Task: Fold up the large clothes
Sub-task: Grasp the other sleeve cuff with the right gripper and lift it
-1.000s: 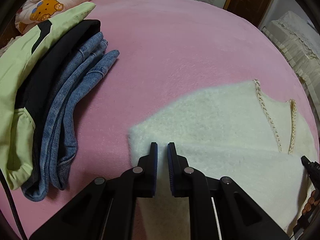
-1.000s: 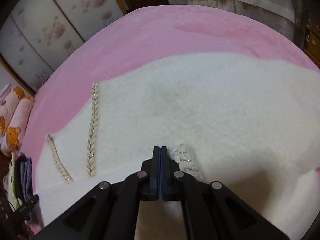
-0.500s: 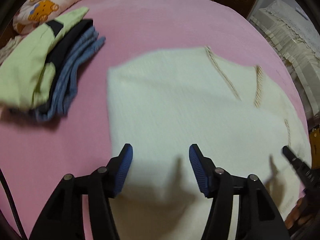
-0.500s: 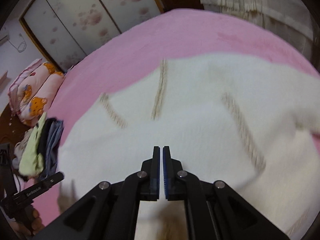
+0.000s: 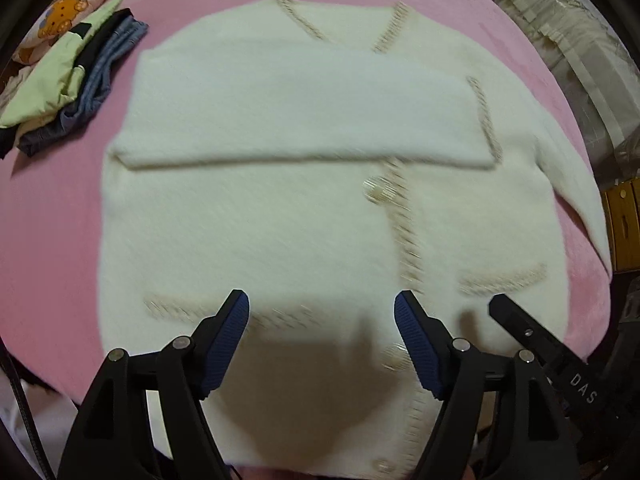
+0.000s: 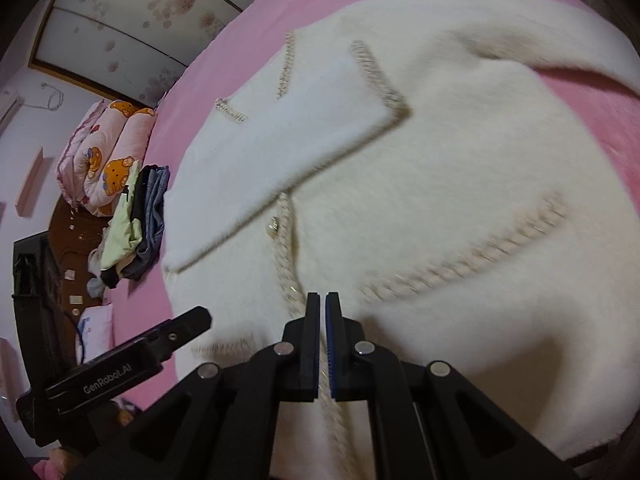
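Lying flat across the pink bedspread (image 5: 48,216), the cream cardigan (image 5: 256,232) fills the middle of both views, with one sleeve (image 5: 296,112) folded straight across its chest (the sleeve's braided cuff ends right of centre in the left wrist view). Beige braid trim runs down the front placket and along two pocket edges, and a pale button (image 5: 376,190) sits just under the folded sleeve. At the lower centre of the left wrist view the left gripper (image 5: 322,336) hangs above the cardigan's hem with its jaws wide; they have just been opening, and nothing is between the blue pads. The right gripper (image 6: 323,320), at the lower centre of its own view, has its jaws almost together, a thin slit between them and no cloth caught there. A pile of folded clothes (image 5: 76,88) (light green, black and denim) lies on the bedspread at the upper left of the left wrist view, apart from the cardigan, and a rolled quilt (image 6: 104,152) with bear prints lies beyond it.
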{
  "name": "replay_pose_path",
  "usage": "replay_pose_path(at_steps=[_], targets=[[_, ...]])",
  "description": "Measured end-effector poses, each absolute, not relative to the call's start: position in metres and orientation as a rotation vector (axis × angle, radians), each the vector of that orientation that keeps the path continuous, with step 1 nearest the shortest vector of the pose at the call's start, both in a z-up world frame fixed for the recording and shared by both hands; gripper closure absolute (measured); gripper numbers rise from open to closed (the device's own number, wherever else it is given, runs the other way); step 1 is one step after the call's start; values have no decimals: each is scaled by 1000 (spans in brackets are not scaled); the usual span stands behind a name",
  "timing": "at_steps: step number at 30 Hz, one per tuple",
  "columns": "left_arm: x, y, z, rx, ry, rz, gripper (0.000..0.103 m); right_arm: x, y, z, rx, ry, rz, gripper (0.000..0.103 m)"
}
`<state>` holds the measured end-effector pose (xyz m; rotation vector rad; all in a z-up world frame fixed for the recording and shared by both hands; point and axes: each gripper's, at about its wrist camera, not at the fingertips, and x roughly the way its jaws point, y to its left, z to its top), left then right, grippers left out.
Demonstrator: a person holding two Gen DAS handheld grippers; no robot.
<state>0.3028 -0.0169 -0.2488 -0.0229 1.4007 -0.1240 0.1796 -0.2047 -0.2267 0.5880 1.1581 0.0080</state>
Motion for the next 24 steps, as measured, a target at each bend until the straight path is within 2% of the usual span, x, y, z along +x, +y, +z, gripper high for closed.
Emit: replay_pose_path(at_steps=[2, 4, 12, 16, 24], targets=[[292, -49, -245, -10, 1413, -139, 28, 170, -227, -223, 637, 1194, 26, 87], [280, -80, -238, 21, 1425, -163, 27, 161, -251, -218, 667, 1216, 34, 66], [265, -190, -231, 121, 1452, -259, 26, 113, -363, -201, 790, 1194, -94, 63], [264, -229, -228, 160, 1444, -295, 26, 88, -422, -202, 904, 1139, -201, 53], [258, -291, -234, 200, 1479, -346, 26, 62, -545, -202, 1043, 997, -416, 53]])
